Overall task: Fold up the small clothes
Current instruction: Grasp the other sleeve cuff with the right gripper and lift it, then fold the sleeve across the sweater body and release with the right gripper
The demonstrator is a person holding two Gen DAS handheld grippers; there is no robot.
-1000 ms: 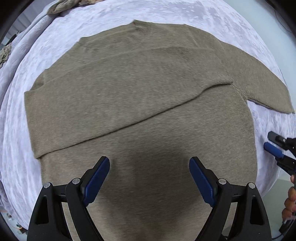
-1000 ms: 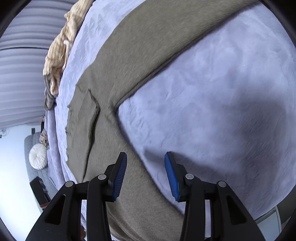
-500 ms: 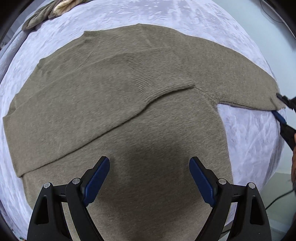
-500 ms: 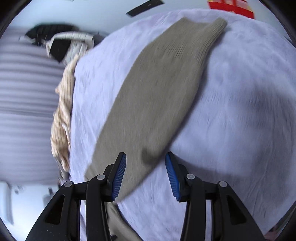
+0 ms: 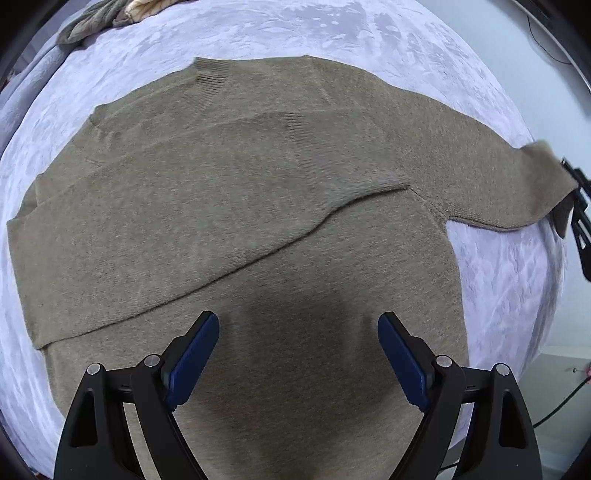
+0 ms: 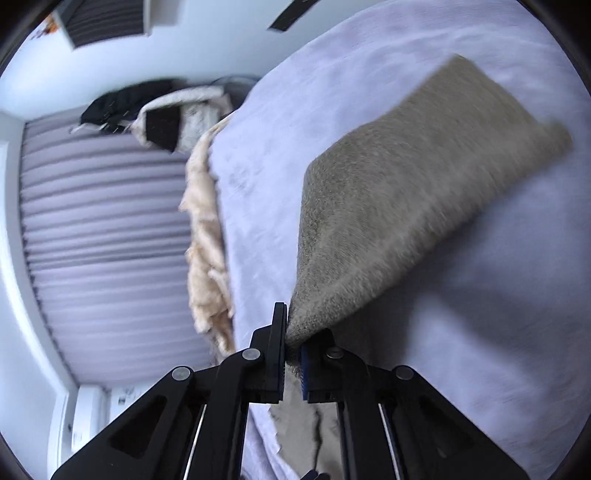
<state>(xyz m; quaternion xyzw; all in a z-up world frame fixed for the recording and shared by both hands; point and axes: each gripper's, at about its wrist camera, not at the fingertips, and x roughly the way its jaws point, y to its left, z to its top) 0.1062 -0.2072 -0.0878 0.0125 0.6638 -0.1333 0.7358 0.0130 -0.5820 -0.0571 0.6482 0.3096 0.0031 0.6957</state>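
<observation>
Folding is partly done on the olive-brown knit sweater [image 5: 258,229], which lies flat and spread over the lavender bedspread [image 5: 332,33] of a bed. One sleeve [image 5: 207,236] is already laid slantwise across the sweater's chest, its edge running as a clean diagonal line over the body. The other sleeve [image 6: 399,206] is the step in hand: the right hand-held gripper [image 6: 293,354] has just been closing and is now clamped on that sleeve's cuff end, with the knit pinched between its jaws and lifted off the bedspread so that the fabric tents up from the grip. The left hand-held gripper [image 5: 298,354] hangs over the sweater's lower body, pointing almost straight down, jaws wide apart with nothing between them.

As I judge it, what is left is to carry the lifted sleeve in over the sweater's chest, and then fold the body itself; the hem is out of view.

For room, bare bedspread lies between the lifted sleeve and the sweater's side, so the sleeve's way inward is unobstructed. Beyond the sweater's collar, at the bed's far edge, lies a heap of other clothes [image 5: 99,18], well apart from it. The bed's edge falls away just outside the lifted cuff.
</observation>
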